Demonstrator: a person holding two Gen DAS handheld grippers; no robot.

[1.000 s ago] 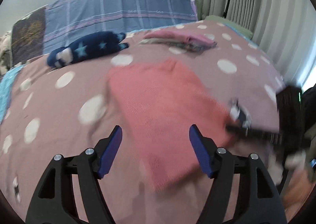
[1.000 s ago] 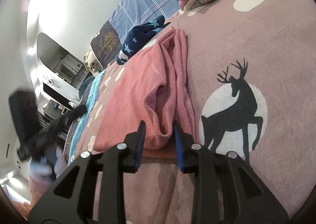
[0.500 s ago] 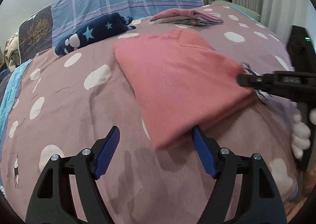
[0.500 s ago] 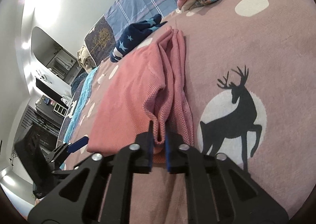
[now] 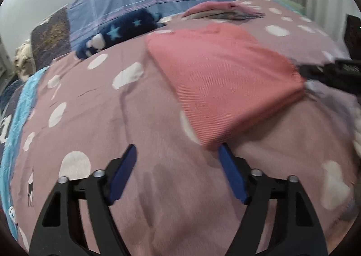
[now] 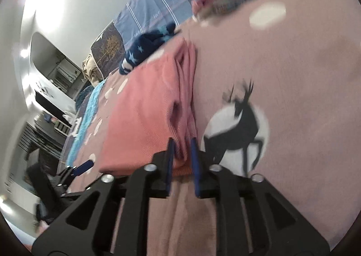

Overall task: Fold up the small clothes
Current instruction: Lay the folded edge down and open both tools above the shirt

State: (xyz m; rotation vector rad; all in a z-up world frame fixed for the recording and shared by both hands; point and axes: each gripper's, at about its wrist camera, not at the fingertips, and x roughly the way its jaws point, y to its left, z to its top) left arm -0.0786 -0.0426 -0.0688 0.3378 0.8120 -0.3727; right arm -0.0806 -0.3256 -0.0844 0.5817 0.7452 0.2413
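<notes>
On the far left of the bed the left gripper [image 5: 177, 154] hovers low over the dotted pink bedspread [image 5: 90, 125], its blue fingers spread wide with nothing between them. The pink garment [image 5: 221, 75] — already folded into a thick slab — lies ahead and to the right of that gripper. Its nearest corner comes down just beside the tip of the right-hand blue finger [image 5: 227, 165]; whether cloth and pad actually touch cannot be told through the blur. The slab's long axis runs away from this corner toward the headboard, slanting up and left in the left wrist view.

Farther right, along the slab's other near corner, the right gripper [image 6: 182, 150] has its fingers drawn close on the stacked edges of the garment [image 6: 140, 107], with a bunch of layers sitting between the two pads. It looks like a pinch on the fold, though the pads stand a little apart around the cloth. From here the garment stretches straight ahead, its layered edge running away beside the deer print [image 6: 241, 125].

So the right gripper is the one on the cloth; the left is the free one, and to match it would need to shift rightward onto its corner — a judgement, not something shown.
</notes>
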